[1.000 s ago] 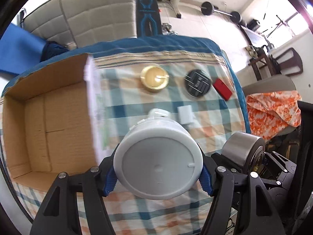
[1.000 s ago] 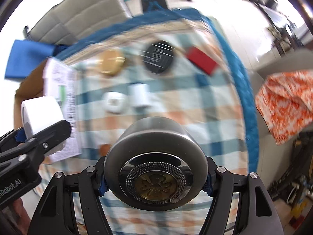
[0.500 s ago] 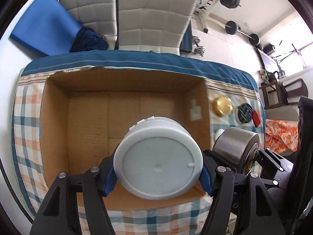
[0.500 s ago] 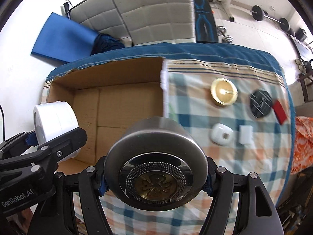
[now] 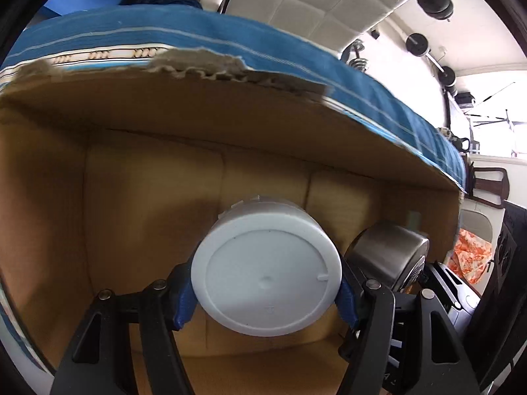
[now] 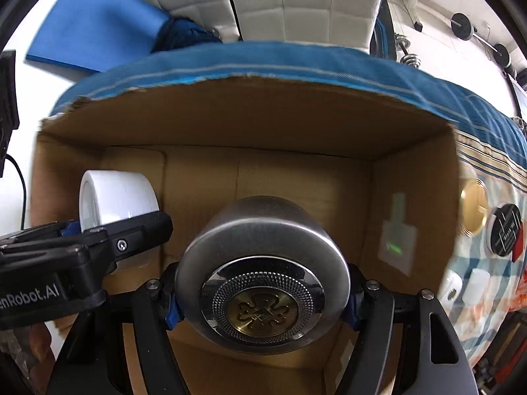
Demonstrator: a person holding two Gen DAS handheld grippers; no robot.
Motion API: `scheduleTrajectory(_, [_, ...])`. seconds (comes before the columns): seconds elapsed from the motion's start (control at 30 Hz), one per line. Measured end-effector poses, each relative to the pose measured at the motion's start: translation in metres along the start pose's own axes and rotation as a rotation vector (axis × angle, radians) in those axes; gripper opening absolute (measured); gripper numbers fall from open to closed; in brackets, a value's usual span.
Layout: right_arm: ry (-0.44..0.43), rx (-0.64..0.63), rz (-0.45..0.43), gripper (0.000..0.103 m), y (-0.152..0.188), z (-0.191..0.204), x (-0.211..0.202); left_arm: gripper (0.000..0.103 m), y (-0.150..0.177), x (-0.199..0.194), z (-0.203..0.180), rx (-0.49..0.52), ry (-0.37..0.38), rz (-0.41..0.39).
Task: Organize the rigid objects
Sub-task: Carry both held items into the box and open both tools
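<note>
Your left gripper (image 5: pixel 266 296) clamps the white jar (image 5: pixel 266 275), right gripper (image 6: pixel 262 299) the steel tin (image 6: pixel 262 283); inside the cardboard box (image 6: pixel 247 125) they risk knocking together.

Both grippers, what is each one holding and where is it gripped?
Left gripper clamps the white jar across its round sides; right gripper clamps the metal tin likewise.

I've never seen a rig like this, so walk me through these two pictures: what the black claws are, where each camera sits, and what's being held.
No robot here: a person holds two hand-held grippers, each with a fisheye camera looking along its fingers. The left camera shows the left gripper clamped on a white round container. The right camera shows the right gripper clamped on a metal tin. Both hang over an open cardboard box. Beside the box, on a checked cloth, lie a gold lid and a black disc.
</note>
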State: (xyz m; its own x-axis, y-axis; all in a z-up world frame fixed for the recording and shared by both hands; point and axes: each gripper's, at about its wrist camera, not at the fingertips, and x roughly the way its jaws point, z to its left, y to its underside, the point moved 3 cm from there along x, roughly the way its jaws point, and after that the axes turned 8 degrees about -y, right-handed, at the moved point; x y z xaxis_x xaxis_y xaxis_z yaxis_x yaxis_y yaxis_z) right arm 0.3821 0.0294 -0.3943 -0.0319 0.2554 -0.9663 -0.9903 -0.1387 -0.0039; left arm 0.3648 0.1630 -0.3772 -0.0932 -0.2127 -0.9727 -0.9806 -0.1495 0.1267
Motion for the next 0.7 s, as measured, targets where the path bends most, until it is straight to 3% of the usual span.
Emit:
scheduleTrajectory(0.27, [0.024, 0.021, 0.022, 0.073, -0.018, -0.014, 0.028, 0.066, -0.009, 0.025, -0.009, 0.017, -0.023, 0.039])
scheduleTrajectory(0.57, [0.000, 0.033, 0.049, 0.076, -0.020, -0.021, 0.039, 0.067, -0.004, 0.022, -0.006, -0.002, -0.065, 0.056])
scheduleTrajectory(0.7, [0.002, 0.025, 0.058, 0.079, -0.018, -0.019, 0.036, 0.073, 0.004, 0.015, -0.003, -0.015, -0.069, 0.073])
